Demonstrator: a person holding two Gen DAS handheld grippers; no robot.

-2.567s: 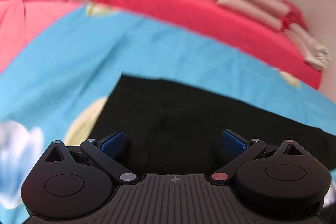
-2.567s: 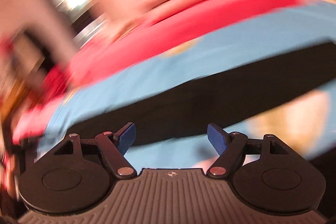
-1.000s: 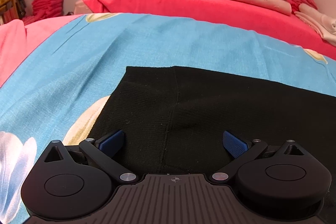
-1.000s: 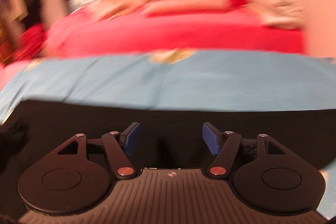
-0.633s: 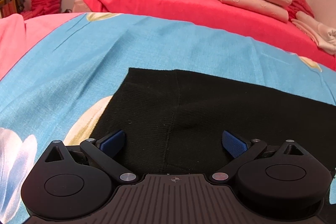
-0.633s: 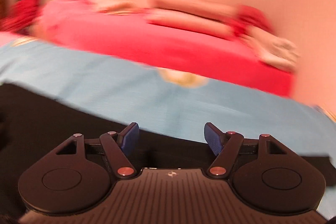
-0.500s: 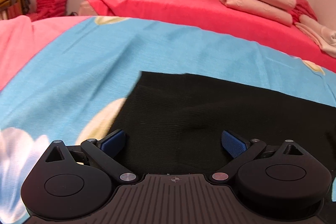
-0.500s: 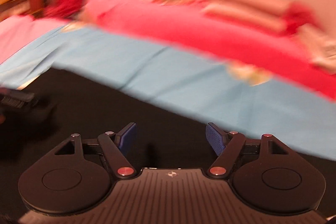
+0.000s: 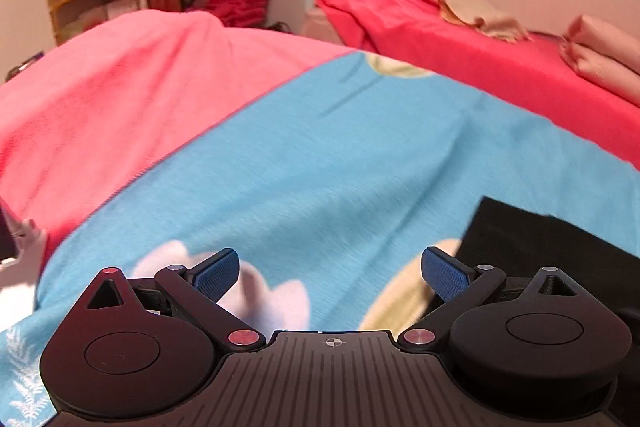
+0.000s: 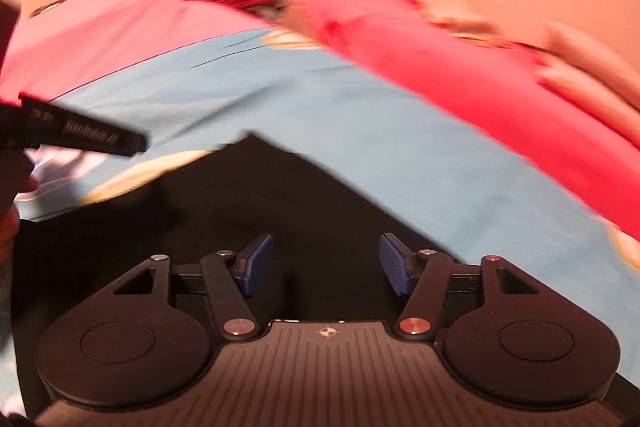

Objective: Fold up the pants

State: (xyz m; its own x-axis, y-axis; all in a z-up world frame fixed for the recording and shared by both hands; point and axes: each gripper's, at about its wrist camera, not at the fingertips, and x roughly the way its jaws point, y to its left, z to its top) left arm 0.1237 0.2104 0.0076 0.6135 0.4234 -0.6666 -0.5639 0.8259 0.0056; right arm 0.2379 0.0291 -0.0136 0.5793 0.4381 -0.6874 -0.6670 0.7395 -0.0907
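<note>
The flat black knit pants (image 10: 256, 211) are lying directly under the released right hand-held gripper (image 10: 326, 263), stretching rightward. The released left hand-held gripper (image 9: 331, 273) is hovering off their corner, pants to its right.

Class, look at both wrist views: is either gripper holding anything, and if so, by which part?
Nothing is held. The left gripper is open over the blue sheet; the right gripper is open above the black pants, gripping no fabric.

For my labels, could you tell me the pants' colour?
Plain black pants, clearest in the right wrist view.
</note>
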